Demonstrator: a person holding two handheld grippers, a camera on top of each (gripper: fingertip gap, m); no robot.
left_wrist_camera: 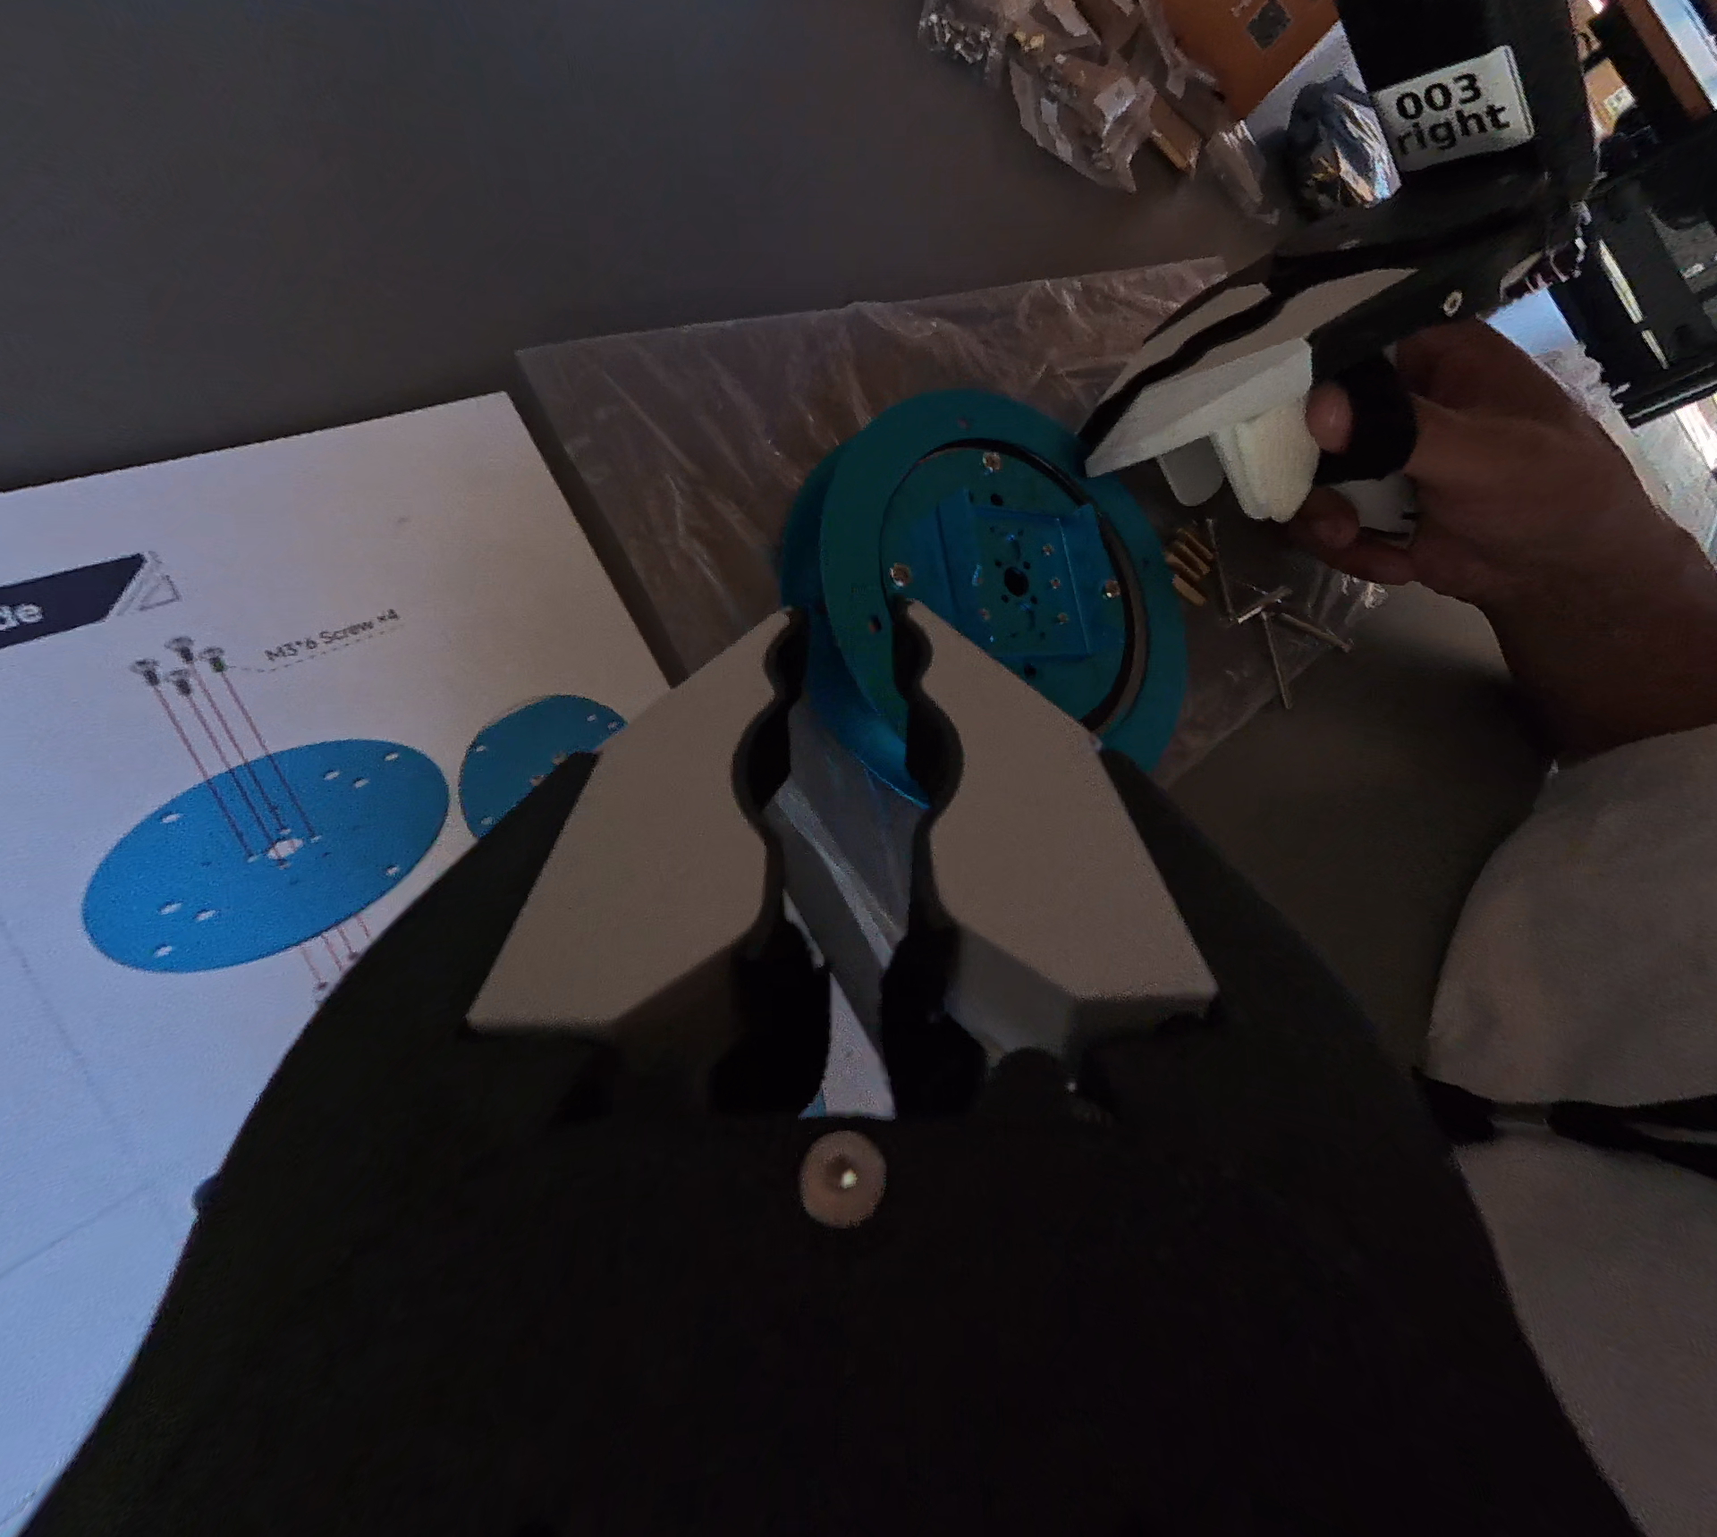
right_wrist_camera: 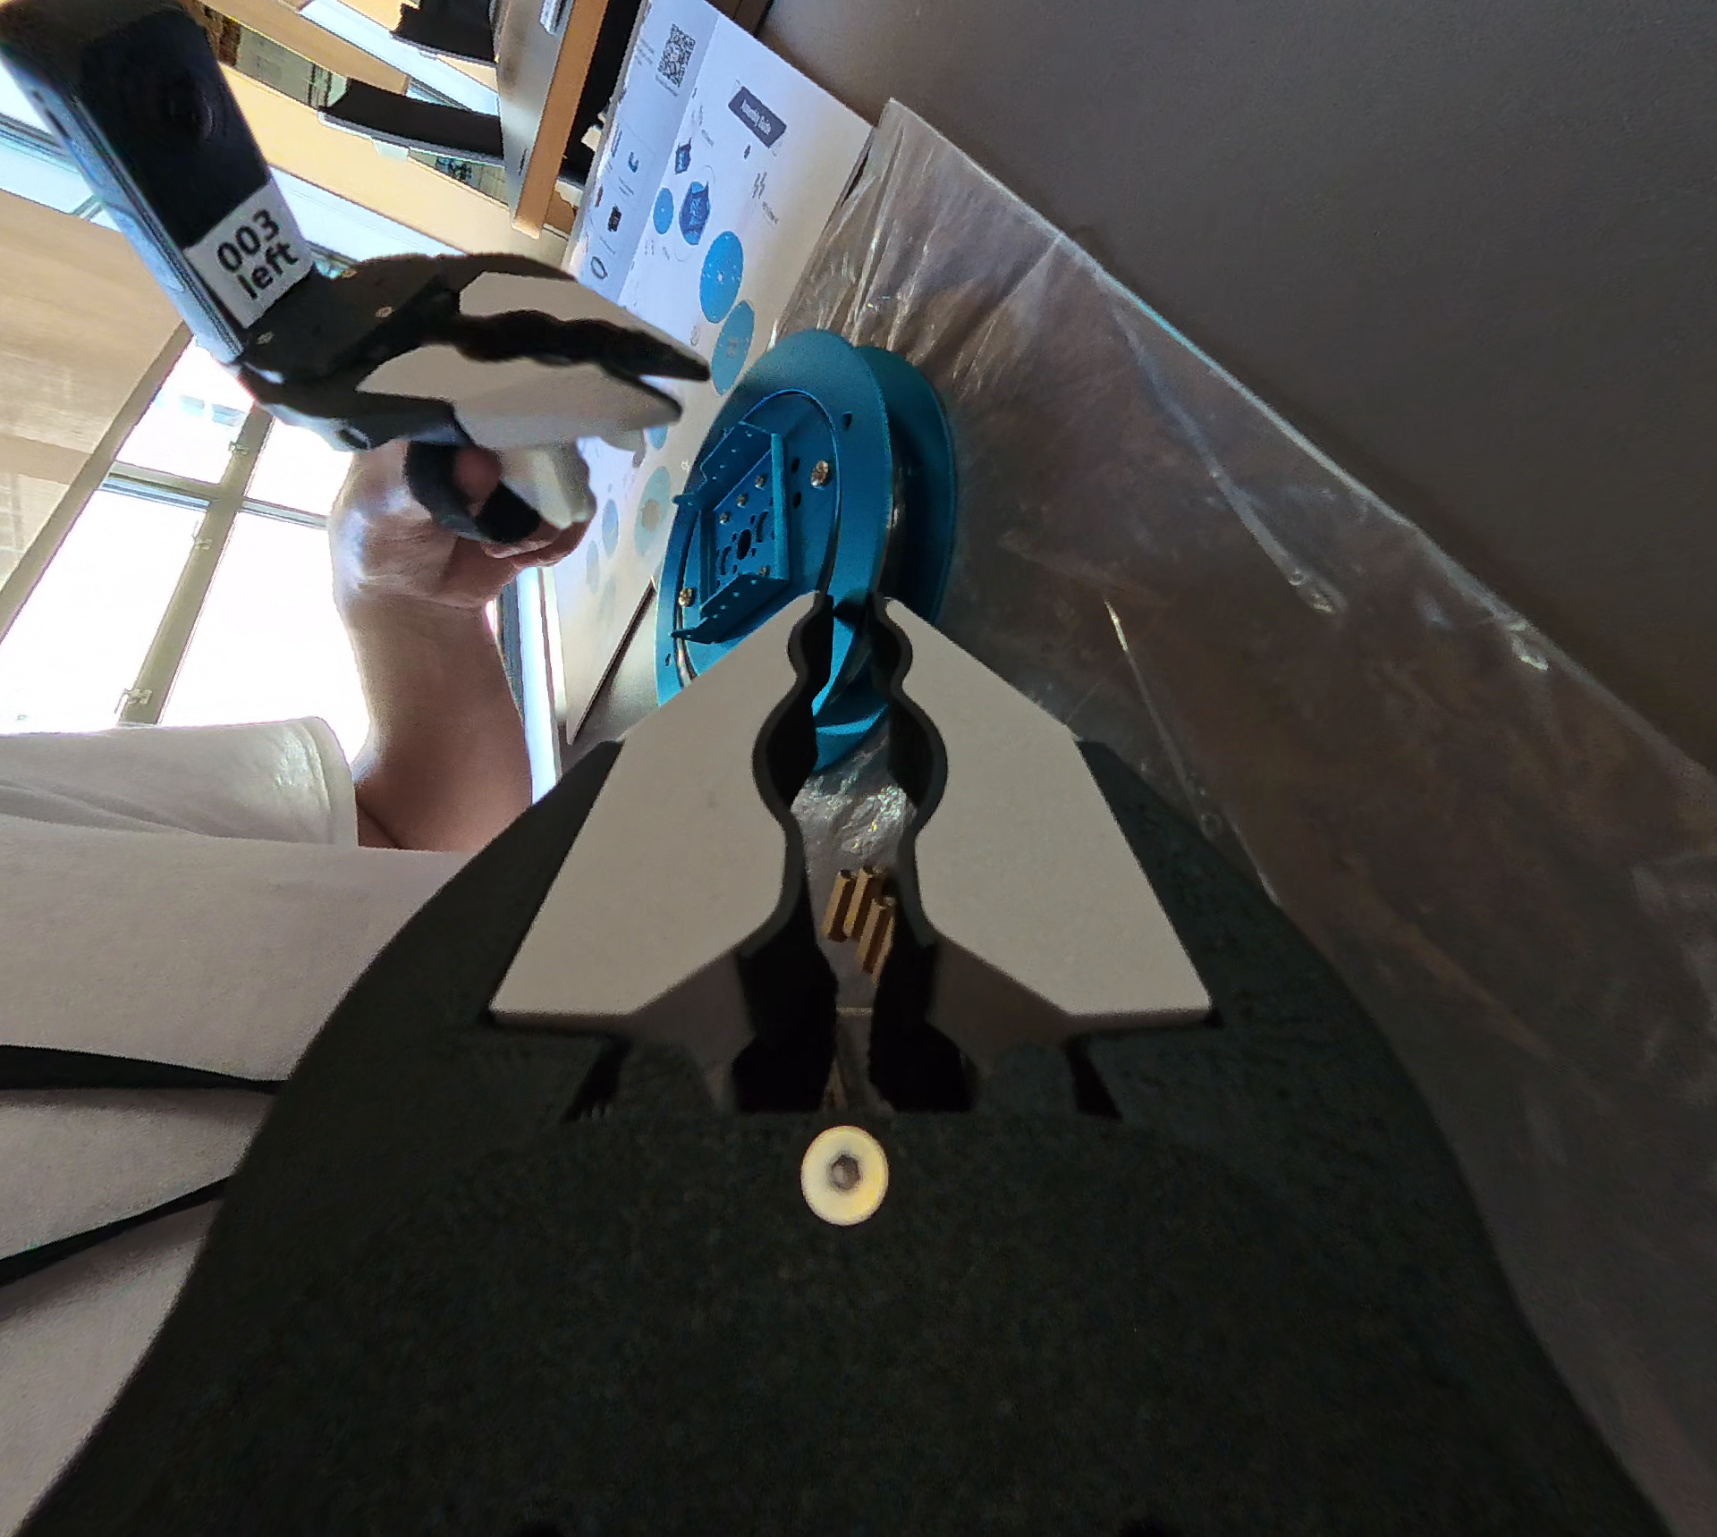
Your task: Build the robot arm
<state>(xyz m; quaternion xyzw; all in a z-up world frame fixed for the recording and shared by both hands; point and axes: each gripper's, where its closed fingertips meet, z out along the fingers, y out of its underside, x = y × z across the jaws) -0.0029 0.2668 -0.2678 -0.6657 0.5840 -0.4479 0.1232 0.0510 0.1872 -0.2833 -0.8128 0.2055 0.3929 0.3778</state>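
Observation:
A blue round assembly (left_wrist_camera: 1013, 563) of two stacked discs, with a square bracket at its centre, lies on a clear plastic bag (left_wrist_camera: 697, 415). My left gripper (left_wrist_camera: 853, 608) points down at its near rim, jaws a little apart and straddling the rim, holding nothing. My right gripper (right_wrist_camera: 850, 608) is shut on the rim of the upper ring of the assembly (right_wrist_camera: 743, 545). In the left wrist view the right gripper (left_wrist_camera: 1096, 457) meets the far right edge. In the right wrist view the left gripper (right_wrist_camera: 689, 392) sits at the opposite edge.
Brass standoffs (right_wrist_camera: 859, 916) and loose screws (left_wrist_camera: 1273, 619) lie on the bag by the right gripper. A printed instruction sheet (left_wrist_camera: 232, 656) lies to the left. Small bags of parts (left_wrist_camera: 1050, 6) and a cardboard box stand at the back. A hand (left_wrist_camera: 1487, 517) holds the right gripper. My hands' fingertips stand some 11 cm from each other.

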